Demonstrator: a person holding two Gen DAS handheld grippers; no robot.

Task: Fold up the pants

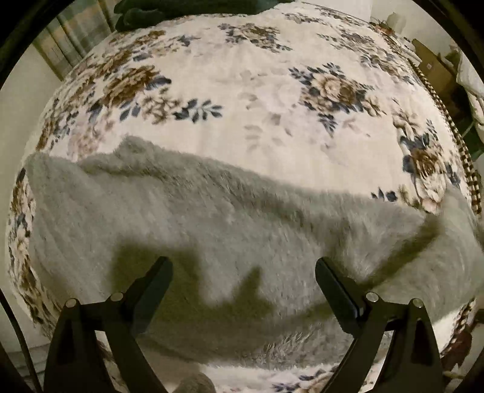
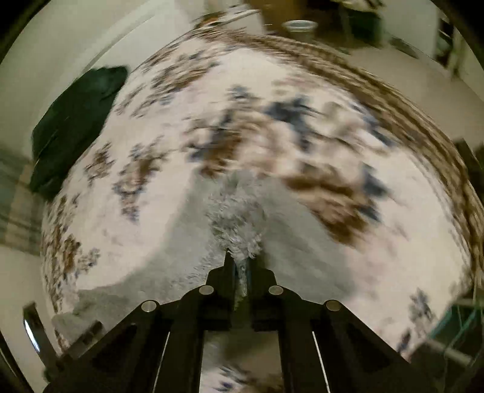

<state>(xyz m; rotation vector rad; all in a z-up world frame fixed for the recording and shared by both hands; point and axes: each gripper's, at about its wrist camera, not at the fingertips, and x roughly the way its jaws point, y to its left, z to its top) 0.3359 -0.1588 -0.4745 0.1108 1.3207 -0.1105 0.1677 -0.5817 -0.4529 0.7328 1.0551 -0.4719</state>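
Fluffy grey pants [image 1: 187, 217] lie across a floral bedspread [image 1: 272, 99], stretching from the left edge to the right. My left gripper [image 1: 243, 266] is open and hovers just above the pants, its shadow falling on the fleece. My right gripper [image 2: 240, 257] is shut on a bunched fold of the grey pants [image 2: 236, 223] and holds it above the bedspread [image 2: 151, 157]. The right wrist view is blurred by motion.
A dark green garment [image 1: 181, 12] lies at the far edge of the bed; it also shows in the right wrist view [image 2: 72, 127] at the left. The bed's braided border [image 2: 408, 105] curves along the right. A cup [image 2: 301, 27] and clutter stand beyond it.
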